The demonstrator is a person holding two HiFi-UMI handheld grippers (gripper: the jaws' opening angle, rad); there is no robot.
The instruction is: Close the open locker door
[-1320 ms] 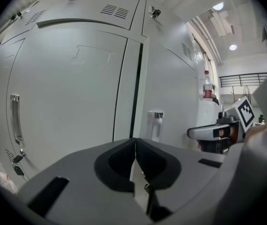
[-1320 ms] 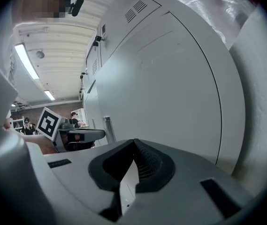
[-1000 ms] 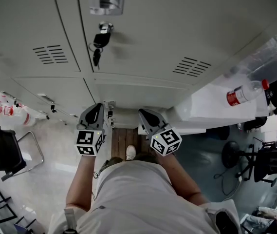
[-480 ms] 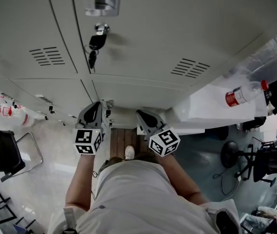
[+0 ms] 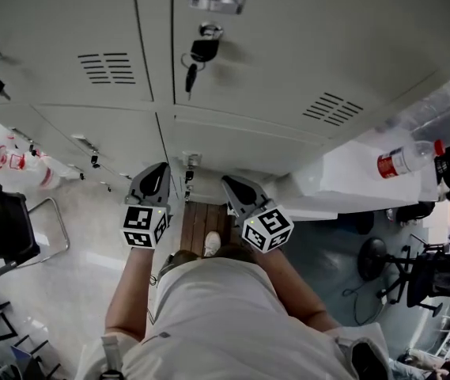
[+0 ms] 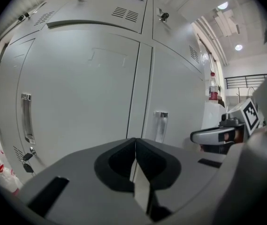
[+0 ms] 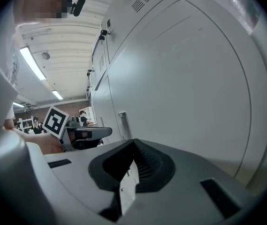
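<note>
Your left gripper (image 5: 158, 172) and right gripper (image 5: 230, 184) are both pressed together, holding nothing. The lower locker door (image 5: 236, 150) stands straight ahead, its upright handle (image 5: 189, 163) between them, equally near both; it already looks flush

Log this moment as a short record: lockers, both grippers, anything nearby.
lockers: grey bank, the doors in view look flush
keys: hanging from an upper door's lock
left gripper: shut, empty, facing the doors
right gripper: shut, empty, beside the left one
bottle: red label, on the white ledge right of the lockers
</note>
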